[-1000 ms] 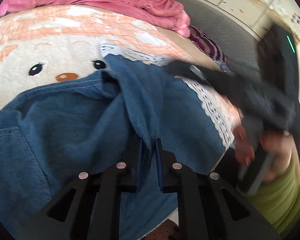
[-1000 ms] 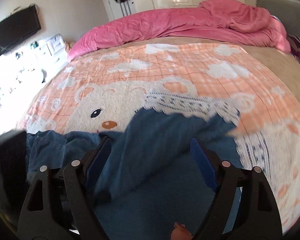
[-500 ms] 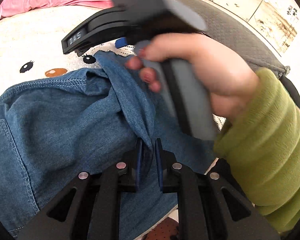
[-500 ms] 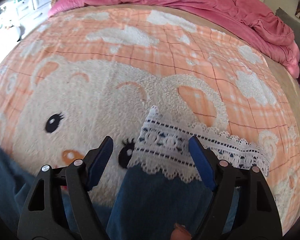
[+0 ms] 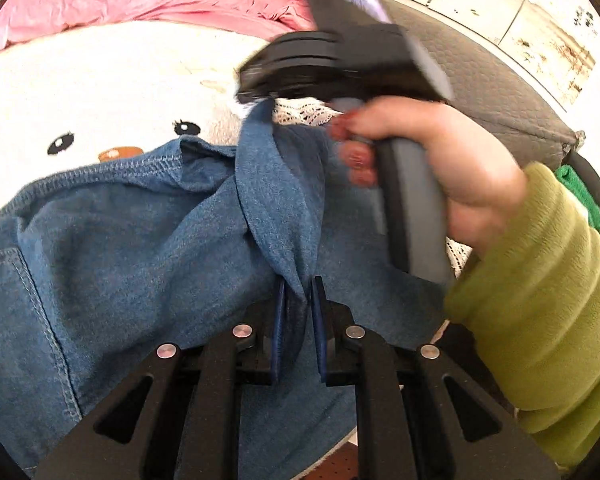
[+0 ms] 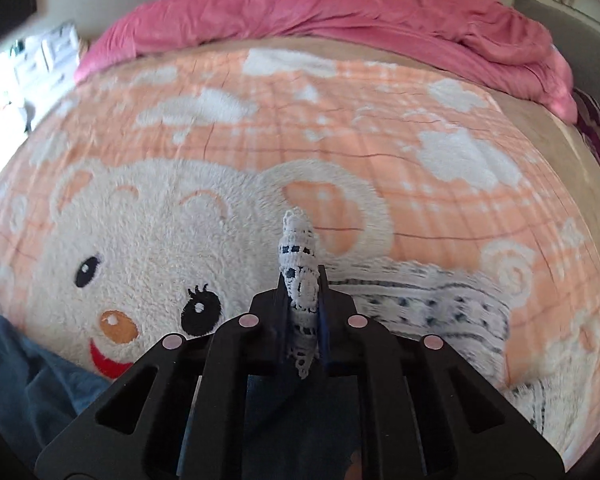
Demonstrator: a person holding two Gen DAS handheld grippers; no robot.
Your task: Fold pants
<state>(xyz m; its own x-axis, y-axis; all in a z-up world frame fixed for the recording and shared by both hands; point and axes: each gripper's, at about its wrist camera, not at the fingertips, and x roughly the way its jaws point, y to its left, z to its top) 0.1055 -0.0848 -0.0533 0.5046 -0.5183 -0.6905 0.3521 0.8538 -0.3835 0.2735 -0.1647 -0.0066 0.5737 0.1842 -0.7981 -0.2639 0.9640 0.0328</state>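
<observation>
Since the pants (image 5: 148, 248) are soft blue denim, spread rumpled over the near part of the bed (image 6: 340, 120) on a fleecy bear blanket (image 6: 148, 224), they will sag and crease rather than keep any shape, and look light enough to lift by two points. Their white lace hem (image 6: 420, 300) looks more delicate than the denim, so I judge it best pinched with denim behind it and not tugged hard. The left tool (image 5: 298, 300) is clenched on a ridge of denim near the middle of the garment. The right tool (image 6: 303, 300), farther off, has just been closing and now grips a fold of that lace trim between its pads. Held at these two points, the cloth between should stay taut enough to carry over.
</observation>
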